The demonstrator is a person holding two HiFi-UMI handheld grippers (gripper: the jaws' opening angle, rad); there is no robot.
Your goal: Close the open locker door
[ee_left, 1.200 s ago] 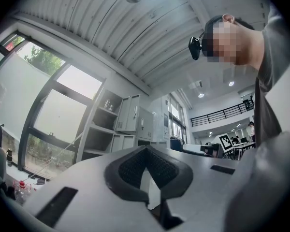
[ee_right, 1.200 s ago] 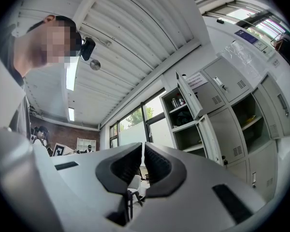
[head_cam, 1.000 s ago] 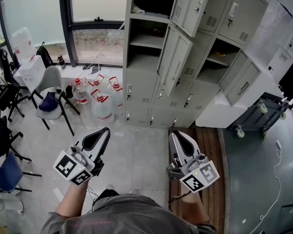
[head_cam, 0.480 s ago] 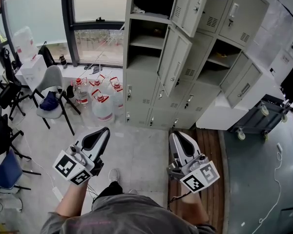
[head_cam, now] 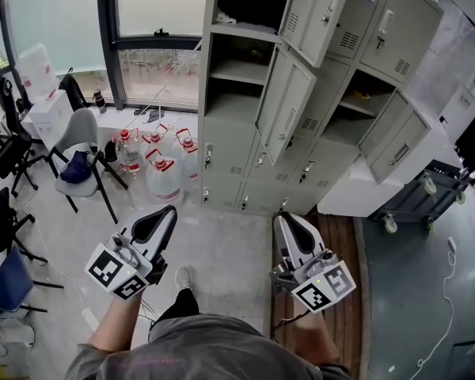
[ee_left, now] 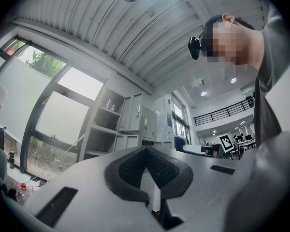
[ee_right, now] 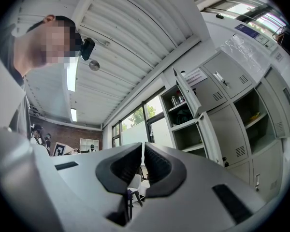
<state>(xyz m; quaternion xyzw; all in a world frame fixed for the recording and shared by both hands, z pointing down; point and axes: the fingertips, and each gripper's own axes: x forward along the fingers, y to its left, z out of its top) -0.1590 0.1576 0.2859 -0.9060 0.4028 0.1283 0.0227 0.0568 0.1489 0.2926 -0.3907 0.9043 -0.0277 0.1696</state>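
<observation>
left gripper [head_cam: 161,217]: jaws pressed together, nothing pinched | right gripper [head_cam: 288,223]: jaws pressed together, nothing pinched | tall grey metal locker door [head_cam: 284,104]: swung open at 12 o'clock in head view, well apart from both grippers | grey locker bank [head_cam: 222,161]: more doors open toward 1 o'clock

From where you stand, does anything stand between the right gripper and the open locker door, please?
Nothing visible does: only bare floor lies between the right gripper and the open locker door; the water bottles stand off left.
</observation>
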